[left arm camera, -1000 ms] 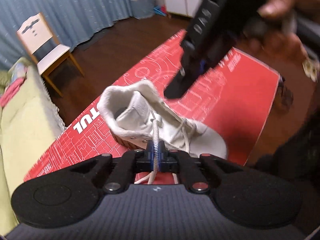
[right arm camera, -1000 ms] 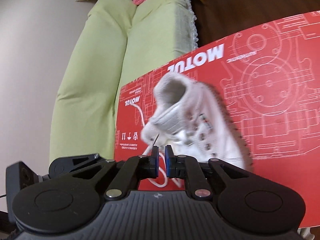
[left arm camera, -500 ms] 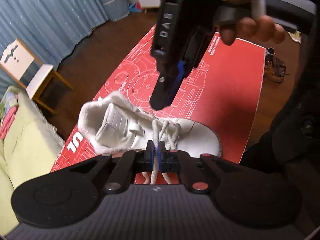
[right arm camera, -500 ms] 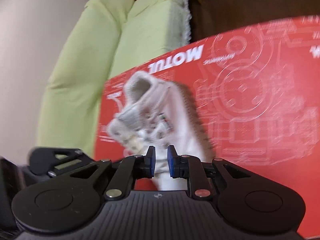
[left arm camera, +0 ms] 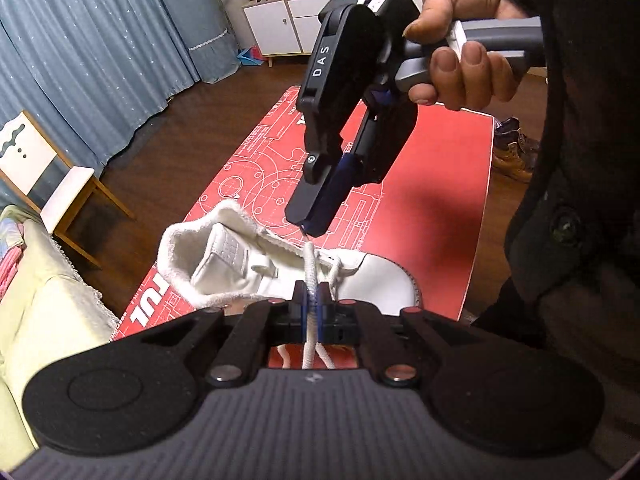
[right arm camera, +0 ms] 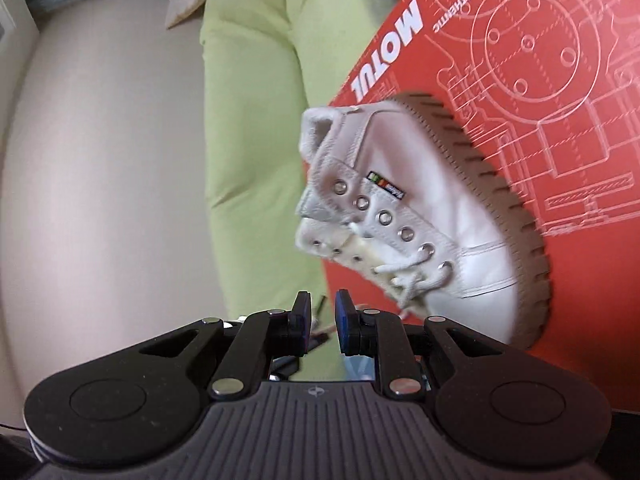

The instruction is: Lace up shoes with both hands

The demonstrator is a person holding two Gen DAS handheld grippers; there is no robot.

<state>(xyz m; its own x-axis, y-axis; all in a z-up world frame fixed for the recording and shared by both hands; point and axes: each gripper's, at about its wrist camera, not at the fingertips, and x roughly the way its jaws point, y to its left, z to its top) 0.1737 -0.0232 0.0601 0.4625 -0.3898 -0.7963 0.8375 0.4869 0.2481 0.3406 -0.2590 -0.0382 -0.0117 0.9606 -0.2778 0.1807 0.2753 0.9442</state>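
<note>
A white high-top shoe [left arm camera: 248, 272] lies on a red printed mat [left arm camera: 432, 208]. Its lower eyelets are laced, the upper ones [right arm camera: 362, 202] are bare. My left gripper [left arm camera: 311, 304] is shut on the white lace [left arm camera: 309, 264], which rises above its pads to a thin dark tip. A hand [left arm camera: 460, 40] holds my right gripper [left arm camera: 306, 227] just above that tip, pointing down at it. In the right wrist view the right gripper [right arm camera: 322, 312] is open, with the thin lace tip [right arm camera: 321, 303] in the gap, untouched by the pads, and the shoe [right arm camera: 432, 184] just beyond.
A light green sofa [right arm camera: 248, 120] borders the mat on the left. A wooden chair [left arm camera: 48, 172], blue curtains [left arm camera: 100, 40] and a white cabinet [left arm camera: 288, 28] stand farther off on dark wood floor. Brown boots [left arm camera: 516, 152] sit past the mat's right edge. A person's dark coat [left arm camera: 580, 240] fills the right.
The right gripper has come down close to the lace tip and its jaws have widened. The left gripper has kept its grip on the lace while rolling a little.
</note>
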